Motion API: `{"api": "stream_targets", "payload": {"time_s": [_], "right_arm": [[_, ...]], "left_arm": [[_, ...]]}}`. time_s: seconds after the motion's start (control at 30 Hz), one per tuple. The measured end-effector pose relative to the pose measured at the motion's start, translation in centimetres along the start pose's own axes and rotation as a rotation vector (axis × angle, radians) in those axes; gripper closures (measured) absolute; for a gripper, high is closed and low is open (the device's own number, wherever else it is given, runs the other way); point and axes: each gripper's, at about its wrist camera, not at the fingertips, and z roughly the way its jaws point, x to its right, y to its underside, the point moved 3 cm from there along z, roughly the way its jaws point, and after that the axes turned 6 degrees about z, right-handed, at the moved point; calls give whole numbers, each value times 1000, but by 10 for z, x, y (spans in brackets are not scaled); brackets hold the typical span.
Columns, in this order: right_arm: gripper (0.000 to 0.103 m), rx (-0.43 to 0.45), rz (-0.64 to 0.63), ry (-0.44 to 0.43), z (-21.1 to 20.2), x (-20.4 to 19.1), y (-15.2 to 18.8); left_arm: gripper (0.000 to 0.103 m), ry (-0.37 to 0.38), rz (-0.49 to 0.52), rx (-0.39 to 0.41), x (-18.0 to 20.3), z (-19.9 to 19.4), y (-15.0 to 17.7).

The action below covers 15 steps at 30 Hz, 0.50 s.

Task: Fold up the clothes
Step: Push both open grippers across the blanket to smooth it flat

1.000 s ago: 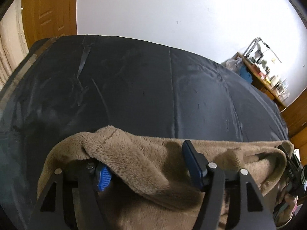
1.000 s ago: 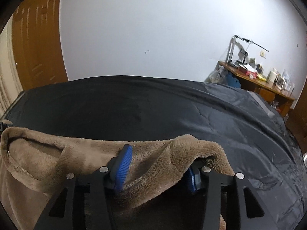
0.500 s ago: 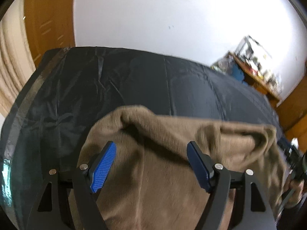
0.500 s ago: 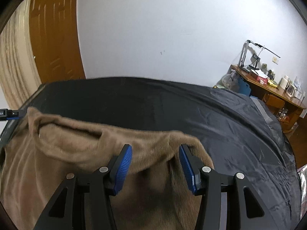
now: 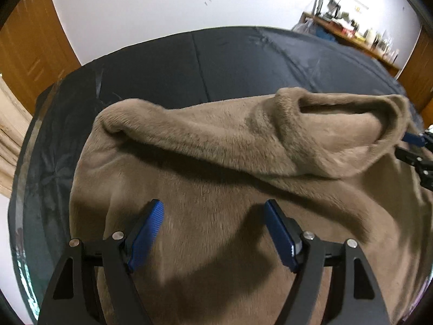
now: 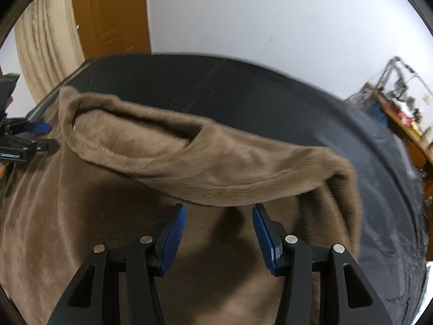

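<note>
Both tools released above brown fleece garment.
Left tool (image 5: 213, 233) stands wide open, empty; right tool (image 6: 219, 235) part-open, empty; fleece garment (image 5: 216, 162) beneath, folded edge ahead.

Brown fleece garment (image 5: 216, 203) lies spread on the black sheet (image 5: 243, 62), fuzzy, soft, slightly rumpled. Its far edge is folded back toward the camera as a thick rolled flap (image 6: 216, 168), with an open tube-like end on one side.
</note>
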Motion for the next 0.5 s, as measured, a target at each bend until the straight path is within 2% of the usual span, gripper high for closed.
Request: {"api": "stream_targets", "payload": {"time_s": [0.1,0.23,0.4,0.5], "right_arm": [[50,-14,-13,12,14,-5,-9],[50,-11,32,-3,31,-1,-31],[50,116,172,9,36,19,-67],[50,138,250,12,46,32,-79]], "left_arm": [[23,1,-27,9,-4,3,-17],[23,6,-92,10,-16,9,-44],[23,17,-230,69,-43,8,-77],[23,5,-284,47,-59,22,-89]]}}
